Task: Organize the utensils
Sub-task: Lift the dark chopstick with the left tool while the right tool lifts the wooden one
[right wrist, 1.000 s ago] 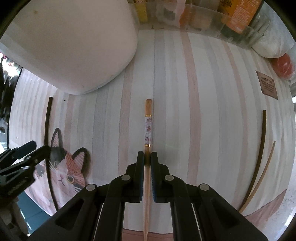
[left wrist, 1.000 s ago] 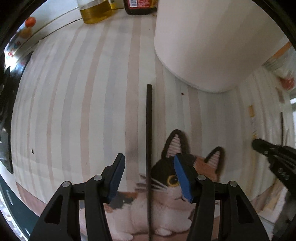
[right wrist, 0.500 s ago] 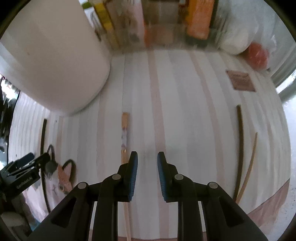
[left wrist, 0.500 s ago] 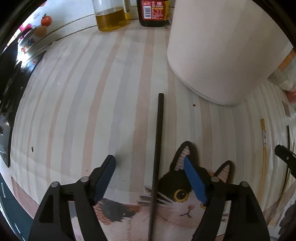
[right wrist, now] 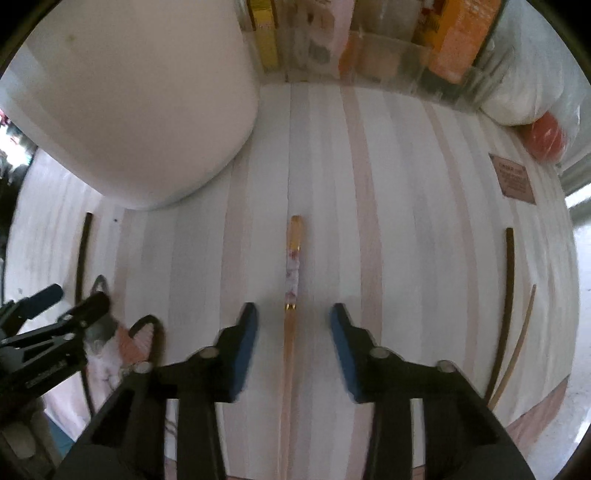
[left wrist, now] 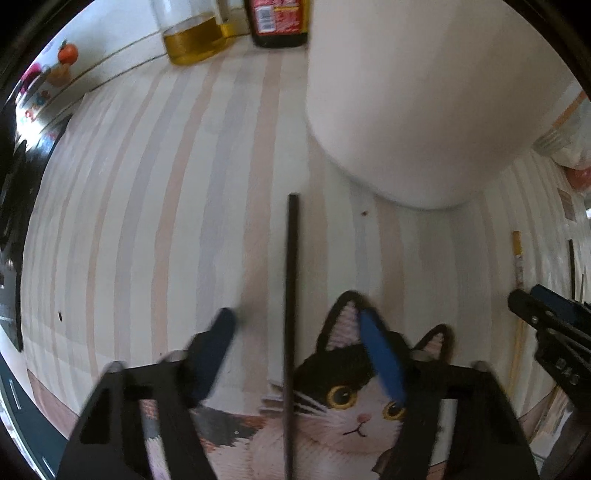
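A black chopstick (left wrist: pixel 291 280) lies on the striped mat (left wrist: pixel 147 221), running between the fingers of my left gripper (left wrist: pixel 295 314). The jaws are closing, and the pads stand clear of the stick on both sides. A wooden chopstick with a patterned band (right wrist: pixel 291 266) lies flat between the fingers of my right gripper (right wrist: pixel 292 308). Those jaws are opening and touch nothing. A tall white container (left wrist: pixel 424 92) stands just beyond both sticks, also in the right wrist view as the white container (right wrist: pixel 129 103). Each view catches the other gripper at its edge.
A dark chopstick (right wrist: pixel 508 295) and a thin wooden one (right wrist: pixel 517 350) lie at the mat's right edge. An oil bottle (left wrist: pixel 195 33) and a dark sauce bottle (left wrist: pixel 280 22) stand at the back. Packets in a clear bin (right wrist: pixel 369 37) line the far side. A cat picture (left wrist: pixel 351 406) marks the mat.
My right gripper let go of the patterned chopstick, drifted right, and now stands centred over it with wider jaws. My left jaws spread, then narrowed around the black chopstick.
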`<state>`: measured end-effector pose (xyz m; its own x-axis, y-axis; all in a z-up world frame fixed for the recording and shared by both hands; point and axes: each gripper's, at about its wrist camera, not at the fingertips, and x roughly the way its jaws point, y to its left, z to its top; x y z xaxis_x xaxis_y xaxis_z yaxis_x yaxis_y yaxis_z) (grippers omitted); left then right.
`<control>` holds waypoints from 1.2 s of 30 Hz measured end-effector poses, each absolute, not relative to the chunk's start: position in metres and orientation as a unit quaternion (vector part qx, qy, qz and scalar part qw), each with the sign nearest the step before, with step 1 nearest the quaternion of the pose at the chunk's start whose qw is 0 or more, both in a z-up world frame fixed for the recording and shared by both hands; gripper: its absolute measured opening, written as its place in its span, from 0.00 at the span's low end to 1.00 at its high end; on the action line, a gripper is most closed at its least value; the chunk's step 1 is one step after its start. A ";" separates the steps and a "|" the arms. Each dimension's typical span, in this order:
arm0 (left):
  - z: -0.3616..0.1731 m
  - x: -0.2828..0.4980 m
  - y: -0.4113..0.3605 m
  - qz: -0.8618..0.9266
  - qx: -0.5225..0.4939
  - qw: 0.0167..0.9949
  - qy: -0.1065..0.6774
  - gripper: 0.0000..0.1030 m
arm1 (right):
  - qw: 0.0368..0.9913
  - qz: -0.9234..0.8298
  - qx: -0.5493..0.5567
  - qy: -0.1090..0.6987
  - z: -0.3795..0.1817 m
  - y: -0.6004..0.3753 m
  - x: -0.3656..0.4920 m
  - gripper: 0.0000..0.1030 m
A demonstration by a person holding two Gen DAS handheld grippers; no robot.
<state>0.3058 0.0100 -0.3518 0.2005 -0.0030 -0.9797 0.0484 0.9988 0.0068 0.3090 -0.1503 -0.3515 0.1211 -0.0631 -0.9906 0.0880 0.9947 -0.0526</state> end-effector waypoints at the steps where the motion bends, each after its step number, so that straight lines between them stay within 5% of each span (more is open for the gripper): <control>1: -0.350 0.306 0.005 -0.022 0.023 0.775 0.631 0.33 | 0.750 -0.049 0.009 0.660 -0.351 -0.148 0.310 0.29; 2: -0.349 0.308 0.002 -0.025 0.028 0.775 0.631 0.12 | 0.751 -0.051 0.008 0.658 -0.349 -0.146 0.312 0.23; 3: -0.348 0.310 -0.001 -0.028 0.028 0.770 0.636 0.04 | 0.752 -0.051 0.006 0.657 -0.348 -0.143 0.312 0.16; 4: -0.348 0.311 -0.003 -0.028 0.027 0.767 0.641 0.04 | 0.753 -0.051 0.000 0.656 -0.348 -0.136 0.312 0.07; 36: -0.200 0.289 0.028 -0.051 -0.019 0.852 0.521 0.04 | 0.880 0.023 0.127 0.456 -0.208 -0.160 0.294 0.06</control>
<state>0.2885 0.0284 -0.2001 0.4517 -0.1068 -0.8857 0.0675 0.9941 -0.0854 0.2935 -0.1596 -0.2084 0.5824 0.1559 -0.7978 0.0757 0.9668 0.2441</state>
